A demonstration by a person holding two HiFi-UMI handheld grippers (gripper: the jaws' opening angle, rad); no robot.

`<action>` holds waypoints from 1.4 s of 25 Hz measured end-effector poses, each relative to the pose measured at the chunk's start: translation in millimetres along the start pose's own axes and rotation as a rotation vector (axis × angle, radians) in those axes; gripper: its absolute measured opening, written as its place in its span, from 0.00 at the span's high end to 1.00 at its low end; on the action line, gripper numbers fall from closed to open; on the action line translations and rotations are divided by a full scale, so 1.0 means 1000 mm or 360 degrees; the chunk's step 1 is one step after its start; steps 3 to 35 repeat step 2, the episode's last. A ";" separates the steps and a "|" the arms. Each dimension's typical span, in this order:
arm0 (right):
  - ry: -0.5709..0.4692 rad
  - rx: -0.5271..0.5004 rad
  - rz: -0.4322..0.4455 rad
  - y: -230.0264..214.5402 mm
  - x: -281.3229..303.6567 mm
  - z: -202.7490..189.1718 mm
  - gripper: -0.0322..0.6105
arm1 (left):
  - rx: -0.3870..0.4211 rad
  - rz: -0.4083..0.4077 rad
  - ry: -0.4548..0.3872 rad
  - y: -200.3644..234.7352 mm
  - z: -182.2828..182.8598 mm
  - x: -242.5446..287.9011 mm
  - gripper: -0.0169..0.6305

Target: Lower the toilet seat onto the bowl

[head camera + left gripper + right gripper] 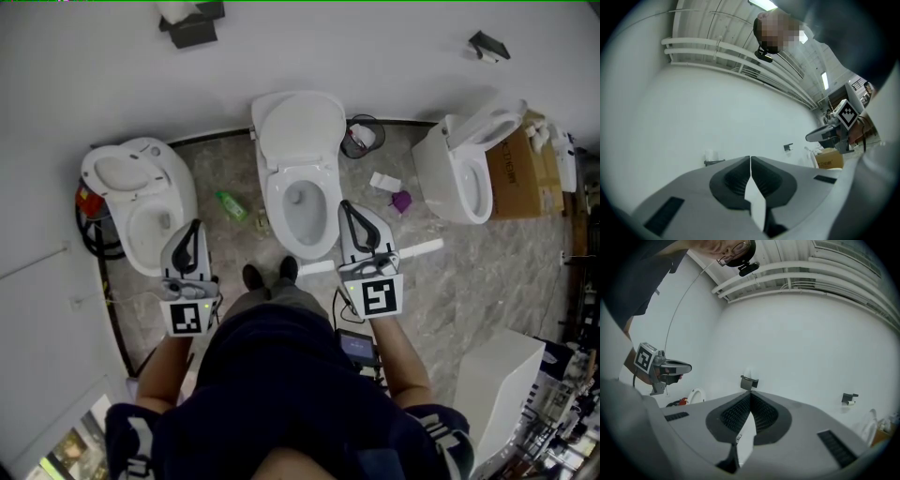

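The left gripper (750, 159) has its jaws pressed together, ribbed pads meeting at the tips, with nothing between them. It faces a plain white wall. The right gripper (750, 394) is closed the same way and is also empty, its tips lining up with a small dark wall holder (749, 382) on the far wall. Each gripper shows in the other's view, held out to the side with its marker cube (644, 357) facing the camera.

From the head view, both grippers are held out in front of the person, one on each side of the middle toilet. The left one lies over the floor between that toilet and the left toilet (141, 202). The right one lies just right of the bowl (274, 202). Neither touches the toilet.

The toilet seat (300, 127) is up, standing at the far end of the bowl against the wall. The seat cannot be told apart from the lid. The bowl is open, and the person's shoes (269, 274) are at its near end.

On the floor, a green bottle (230, 204) lies left of the bowl. A black mesh bin (361, 137) stands to the far right of it, near the wall. A purple item (401, 200) lies between the middle toilet and the right toilet (464, 169). A cardboard box (517, 173) stands just right of the right toilet.
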State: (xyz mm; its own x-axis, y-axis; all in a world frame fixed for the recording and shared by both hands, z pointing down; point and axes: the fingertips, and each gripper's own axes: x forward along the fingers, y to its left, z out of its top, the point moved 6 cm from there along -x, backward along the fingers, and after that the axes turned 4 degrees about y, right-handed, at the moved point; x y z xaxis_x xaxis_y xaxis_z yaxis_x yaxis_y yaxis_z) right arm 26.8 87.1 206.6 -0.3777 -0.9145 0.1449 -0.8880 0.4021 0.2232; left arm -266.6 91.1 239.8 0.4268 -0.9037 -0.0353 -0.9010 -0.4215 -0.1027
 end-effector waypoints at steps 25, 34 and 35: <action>-0.0002 -0.0003 -0.0001 0.001 0.002 0.001 0.92 | 0.0005 0.0000 -0.0007 0.001 0.001 0.001 0.93; -0.0002 -0.0003 -0.0001 0.001 0.002 0.001 0.92 | 0.0005 0.0000 -0.0007 0.001 0.001 0.001 0.93; -0.0002 -0.0003 -0.0001 0.001 0.002 0.001 0.92 | 0.0005 0.0000 -0.0007 0.001 0.001 0.001 0.93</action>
